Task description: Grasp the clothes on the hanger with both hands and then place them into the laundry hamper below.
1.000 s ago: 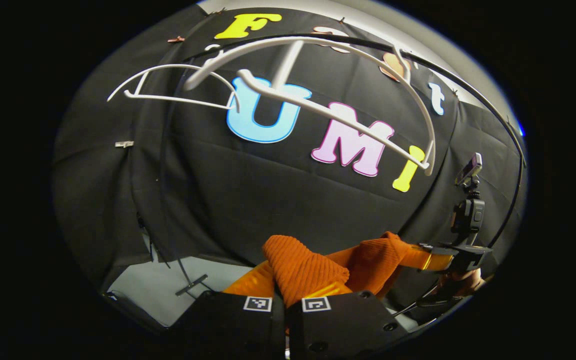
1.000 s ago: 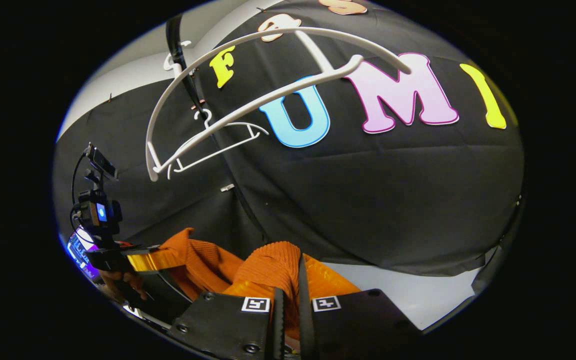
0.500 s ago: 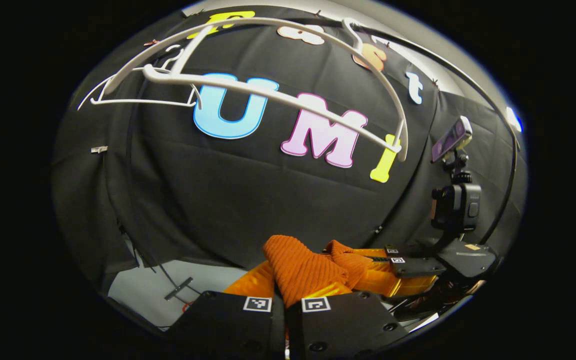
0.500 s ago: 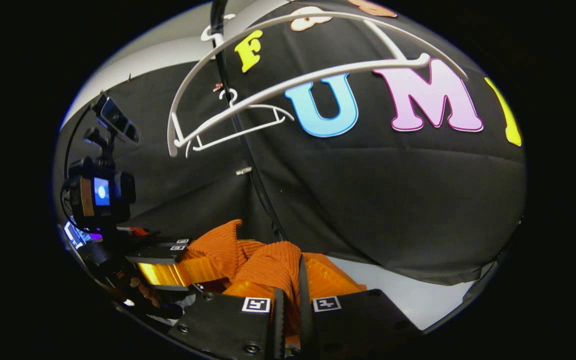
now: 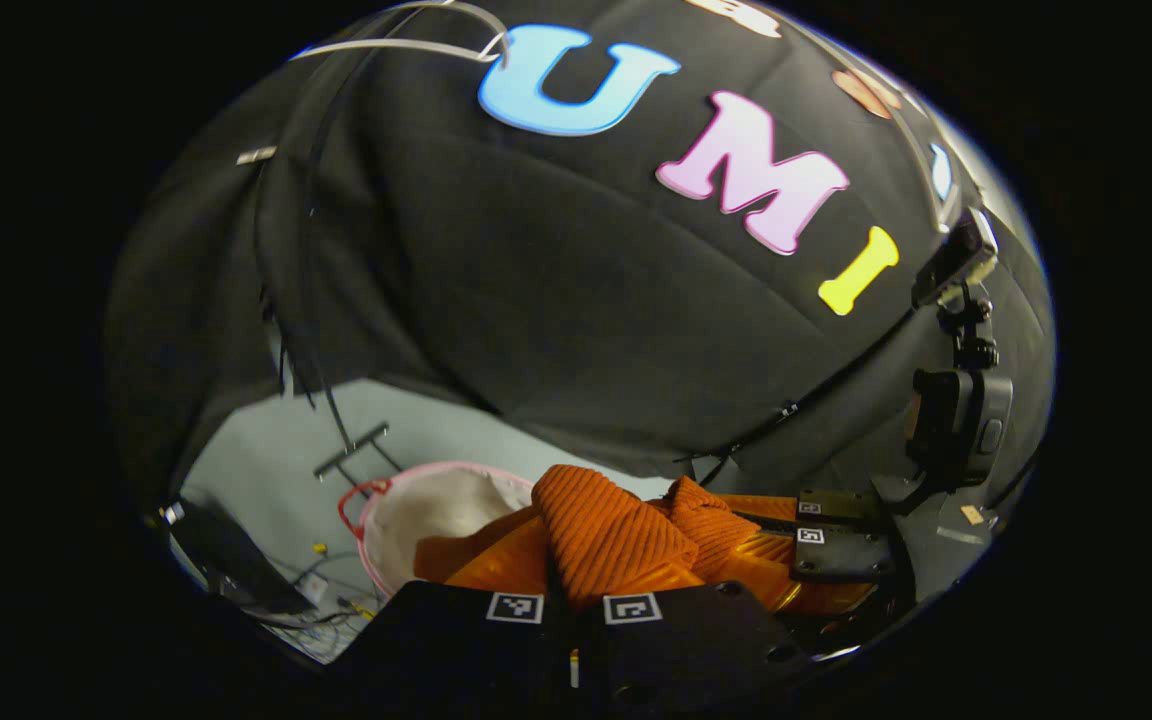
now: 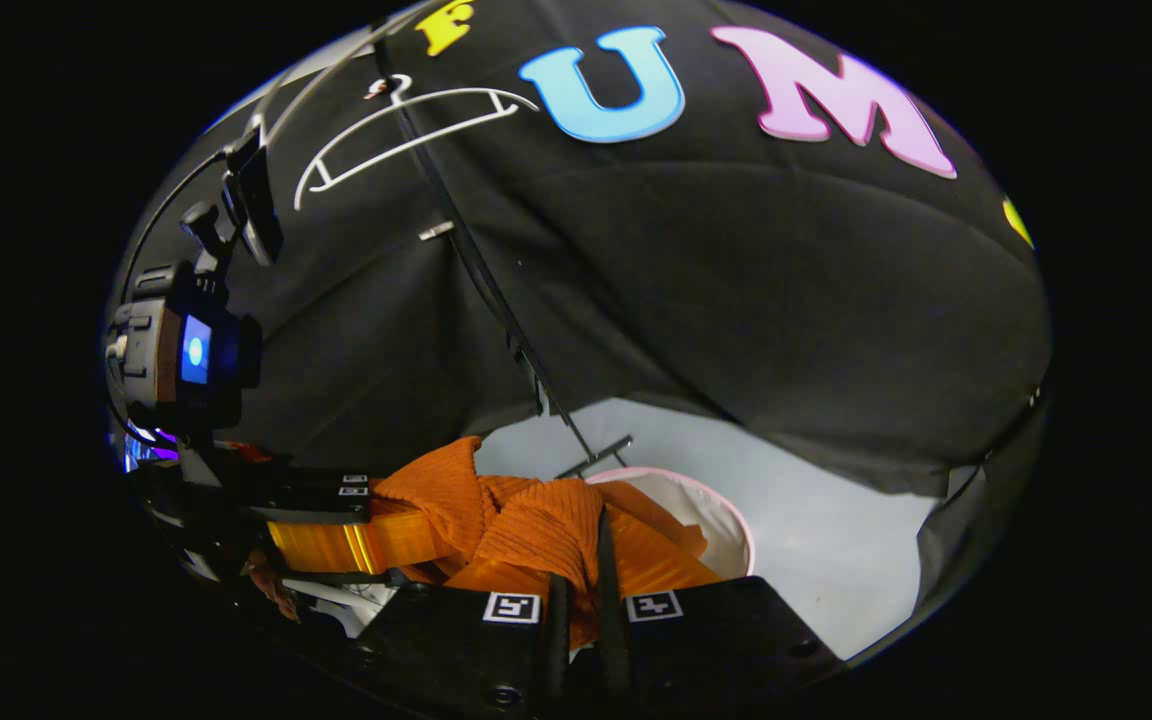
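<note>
My orange garment (image 5: 604, 530) hides the near side of the laundry hamper (image 5: 431, 500) (its base too); hamper contents unclear.

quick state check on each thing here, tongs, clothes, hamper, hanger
left tongs: shut on the orange garment
right tongs: shut on the orange garment
orange garment: bunched, held between both tongs above the hamper
laundry hamper: on the floor, open, pale cloth inside
white hanger: hanging on the wall, bare
</note>
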